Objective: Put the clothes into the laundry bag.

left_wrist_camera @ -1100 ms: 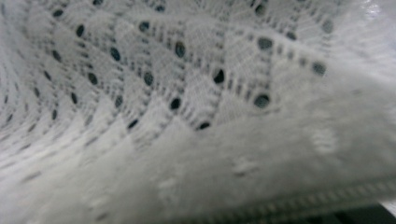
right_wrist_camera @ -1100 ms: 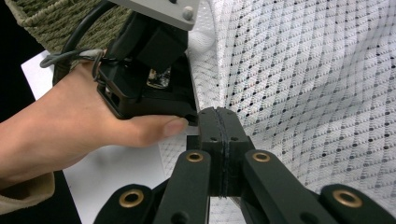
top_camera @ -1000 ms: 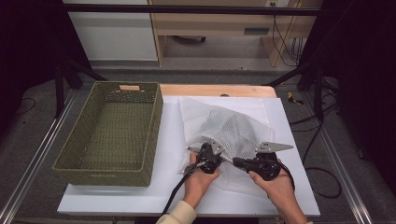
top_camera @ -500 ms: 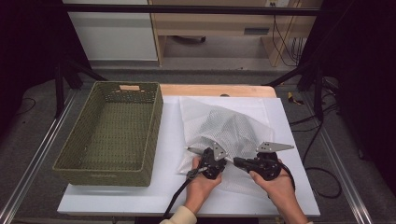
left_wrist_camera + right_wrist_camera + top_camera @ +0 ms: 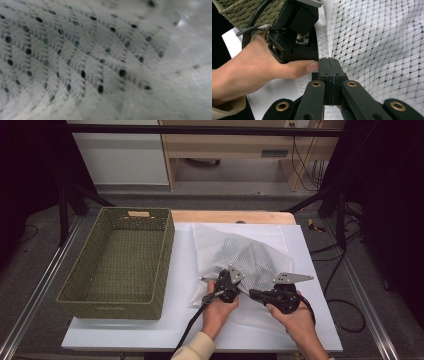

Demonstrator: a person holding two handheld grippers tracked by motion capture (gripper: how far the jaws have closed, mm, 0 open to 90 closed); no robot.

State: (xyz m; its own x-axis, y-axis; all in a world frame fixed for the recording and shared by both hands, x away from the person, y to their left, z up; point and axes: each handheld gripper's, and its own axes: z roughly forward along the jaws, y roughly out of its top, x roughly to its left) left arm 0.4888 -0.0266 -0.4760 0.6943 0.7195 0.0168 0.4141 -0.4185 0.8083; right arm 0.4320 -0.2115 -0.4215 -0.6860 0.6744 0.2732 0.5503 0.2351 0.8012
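Mesh cloth (image 5: 82,62) blurred, jaws hidden

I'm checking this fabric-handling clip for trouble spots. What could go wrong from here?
1. The white mesh cloth lies bunched, so it may fold unevenly or snag on a tool.
2. The left tool and right tool sit close together; they could bump.
3. The left tool's cable trails over the near table edge and might tug the hand.

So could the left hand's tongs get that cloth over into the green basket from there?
Probably yes. The basket sits open-topped just left of the white mesh cloth, with bare table between them and nothing in the way. The left tongs are already at the cloth's near edge.
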